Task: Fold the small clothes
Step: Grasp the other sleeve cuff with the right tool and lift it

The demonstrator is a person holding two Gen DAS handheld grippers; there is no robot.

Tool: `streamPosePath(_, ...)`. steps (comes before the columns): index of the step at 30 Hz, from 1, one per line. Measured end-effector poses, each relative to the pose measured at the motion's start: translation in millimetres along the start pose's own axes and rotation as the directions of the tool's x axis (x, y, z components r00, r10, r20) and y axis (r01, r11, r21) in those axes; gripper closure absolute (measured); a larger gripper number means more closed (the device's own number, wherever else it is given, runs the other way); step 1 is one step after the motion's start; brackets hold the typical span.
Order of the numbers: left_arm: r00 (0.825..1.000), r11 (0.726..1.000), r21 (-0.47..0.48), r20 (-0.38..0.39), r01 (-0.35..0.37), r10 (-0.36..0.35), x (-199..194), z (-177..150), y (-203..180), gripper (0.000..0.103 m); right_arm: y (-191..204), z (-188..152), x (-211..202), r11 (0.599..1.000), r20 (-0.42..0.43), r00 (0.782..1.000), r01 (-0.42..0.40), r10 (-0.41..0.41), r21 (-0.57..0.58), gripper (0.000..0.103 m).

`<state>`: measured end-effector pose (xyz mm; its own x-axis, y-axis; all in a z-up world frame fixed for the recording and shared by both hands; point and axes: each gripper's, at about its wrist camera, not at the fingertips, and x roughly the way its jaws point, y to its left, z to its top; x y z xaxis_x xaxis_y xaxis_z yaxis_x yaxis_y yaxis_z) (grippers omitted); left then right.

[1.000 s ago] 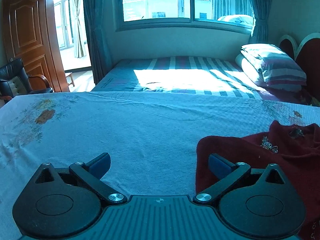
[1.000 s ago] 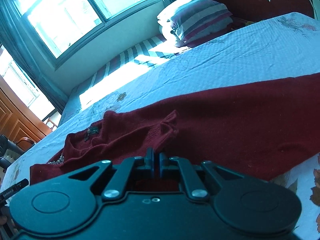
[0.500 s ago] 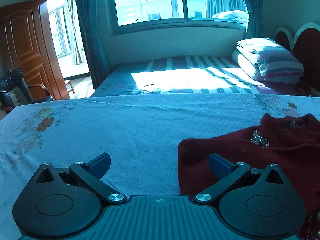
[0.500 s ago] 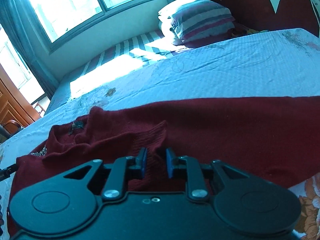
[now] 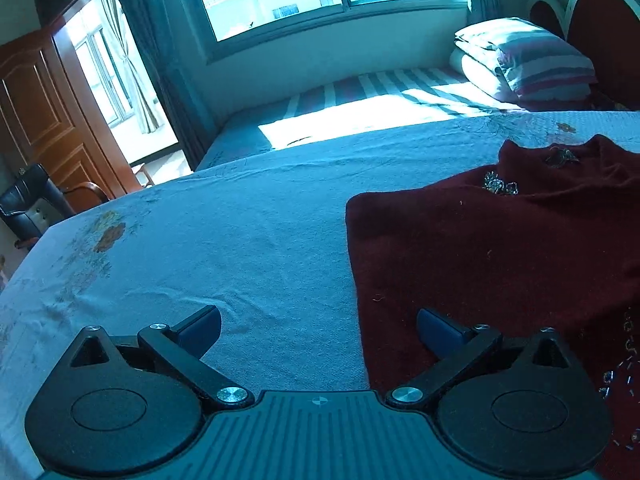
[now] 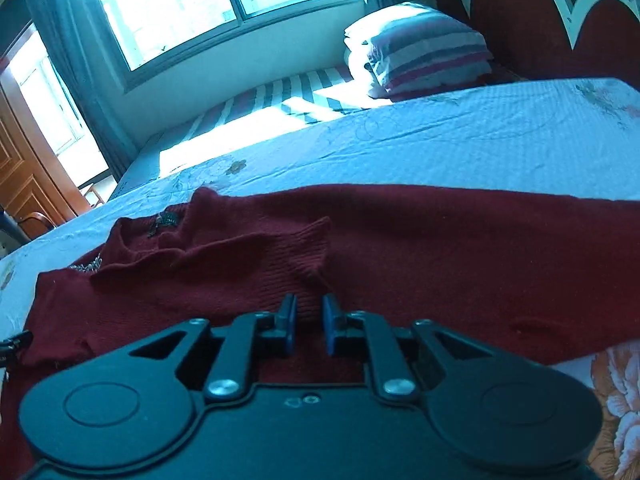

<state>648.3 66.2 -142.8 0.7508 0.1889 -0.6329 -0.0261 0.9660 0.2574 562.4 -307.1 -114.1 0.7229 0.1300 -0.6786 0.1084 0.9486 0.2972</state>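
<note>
Both tongs stand agape: left gripper [image 5: 319, 326] wide, straddling the edge of the maroon sweater [image 5: 496, 248]; right gripper [image 6: 307, 316] narrowly parted over its folded sleeve [image 6: 256, 268]. Sweater lies on the pale bedsheet [image 5: 224, 236].

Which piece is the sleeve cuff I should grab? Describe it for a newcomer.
On the pale blue floral bedsheet lies a dark red knitted sweater. Just ahead of the right gripper, its ribbed sleeve cuff lies folded over the smoother body.
</note>
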Motion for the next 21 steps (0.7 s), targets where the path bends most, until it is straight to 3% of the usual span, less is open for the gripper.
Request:
streamPosePath(2, 1.0, 1.0, -0.028, 0.029, -0.003, 0.004, -16, -3, 7, 0.0, -29, 2, -32, 0.991, 0.094, 0.996, -0.021, 0.008, 0.136, 0.054)
streamPosePath(3, 1.0, 0.999, -0.038, 0.031, 0.0, 0.001, -23, -7, 11, 0.0, -49, -1, -52, 0.98, 0.156, 0.988, -0.012, -0.02, 0.2, 0.029)
streamPosePath(4, 0.999, 0.999, -0.046, 0.032, 0.003, -0.001, -31, -11, 14, 0.0, -73, -6, -73, 0.964, 0.206, 0.977, 0.003, -0.06, 0.265, 0.022)
streamPosePath(7, 1.0, 0.999, -0.05, 0.027, -0.009, 0.011, -56, -29, 18, 0.0, -158, -29, -129, 0.894, 0.277, 0.948, 0.018, -0.158, 0.448, 0.043)
streamPosePath(9, 0.999, 0.999, -0.047, 0.021, -0.024, 0.025, -72, -41, 18, 0.0, -217, -43, -151, 0.82, 0.282, 0.93, 0.034, -0.235, 0.572, 0.046)
streamPosePath(12, 0.999, 0.998, -0.047, -0.007, -0.051, 0.051, -93, -56, 14, 0.0, -299, -69, -173, 0.652, 0.282, 0.922, -0.043, -0.266, 0.757, 0.046)
streamPosePath(14, 0.998, 0.996, -0.056, -0.02, -0.069, 0.068, -103, -63, 11, 0.0, -329, -78, -178, 0.597, 0.284, 0.92, -0.071, -0.27, 0.799, 0.048)
streamPosePath(16, 0.996, 0.993, -0.081, -0.04, -0.084, 0.081, -111, -66, 9, 0.0, -344, -83, -174, 0.577, 0.32, 0.918, -0.134, -0.234, 0.806, 0.049)
streamPosePath(21, 0.993, 0.984, -0.145, -0.056, -0.106, 0.099, -134, -69, 7, 0.0, -354, -70, -155, 0.598, 0.341, 0.923, -0.174, -0.179, 0.783, 0.054)
